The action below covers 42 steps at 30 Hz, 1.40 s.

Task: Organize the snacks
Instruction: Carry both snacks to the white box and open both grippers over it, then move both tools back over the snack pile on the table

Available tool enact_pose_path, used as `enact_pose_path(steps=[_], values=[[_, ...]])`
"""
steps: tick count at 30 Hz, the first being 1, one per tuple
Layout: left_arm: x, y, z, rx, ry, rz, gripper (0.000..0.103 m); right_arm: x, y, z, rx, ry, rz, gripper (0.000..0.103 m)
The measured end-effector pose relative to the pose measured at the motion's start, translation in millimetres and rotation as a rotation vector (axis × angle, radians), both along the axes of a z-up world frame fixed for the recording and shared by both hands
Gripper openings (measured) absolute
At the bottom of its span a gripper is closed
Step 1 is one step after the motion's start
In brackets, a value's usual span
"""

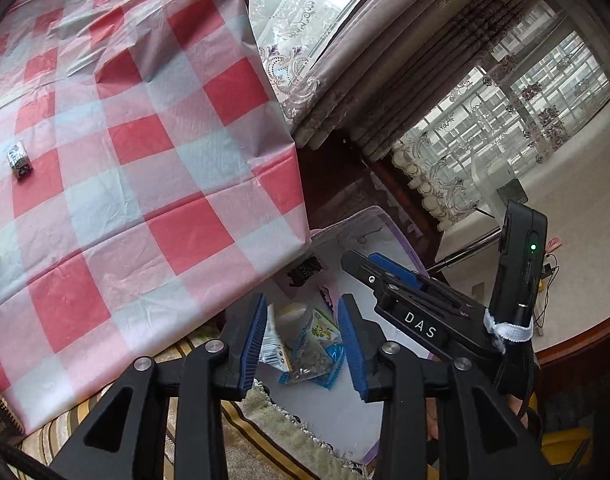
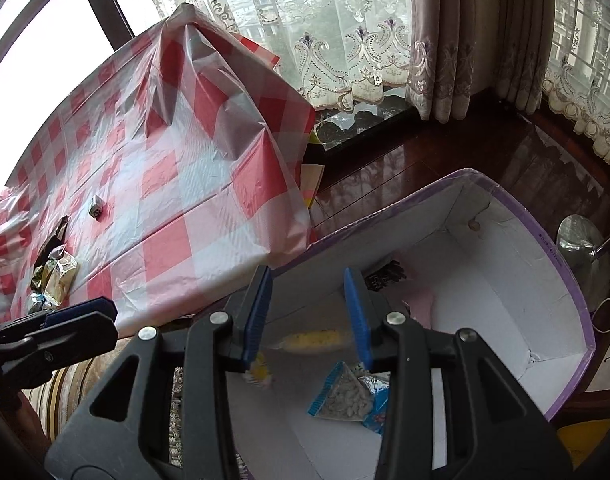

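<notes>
A white box with a purple rim (image 2: 561,264) stands on the floor beside the checked table (image 2: 165,184). Inside lie a clear blue-edged seed packet (image 2: 345,396), a yellow snack bag (image 2: 313,338), blurred as if in motion, and a dark packet (image 2: 385,274). My right gripper (image 2: 311,320) hangs open and empty over the box. My left gripper (image 1: 301,340) is open and empty above the box (image 1: 385,224), over the snack packets (image 1: 305,356). The right gripper (image 1: 405,292) shows in the left view. A small wrapped snack (image 1: 20,159) lies on the table, also in the right view (image 2: 96,205).
Several snack packets (image 2: 55,280) lie near the table's left edge. A striped rug (image 1: 265,432) lies under the table. Curtains (image 2: 445,40) and a window sill stand behind. A floor lamp base (image 2: 577,240) stands right of the box.
</notes>
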<state>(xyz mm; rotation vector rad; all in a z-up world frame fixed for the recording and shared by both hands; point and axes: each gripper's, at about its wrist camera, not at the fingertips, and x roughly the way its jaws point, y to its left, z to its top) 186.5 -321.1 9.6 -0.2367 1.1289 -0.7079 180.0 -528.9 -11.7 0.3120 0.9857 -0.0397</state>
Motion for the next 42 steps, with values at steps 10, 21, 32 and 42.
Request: enact_pose_path(steps=[10, 21, 32, 42], values=[[2, 13, 1, -0.026, 0.002, 0.038, 0.043, 2, 15, 7, 0.012, -0.003, 0.030, 0.045], [1, 54, 5, -0.024, -0.032, 0.146, 0.043, 10, 56, 17, 0.029, -0.005, 0.101, 0.050], [-4, 113, 12, -0.020, -0.067, 0.286, 0.043, 15, 107, 29, 0.027, -0.023, 0.184, 0.050], [-12, 176, 11, -0.024, -0.076, 0.428, 0.043, 22, 155, 31, -0.019, -0.014, 0.266, 0.055]])
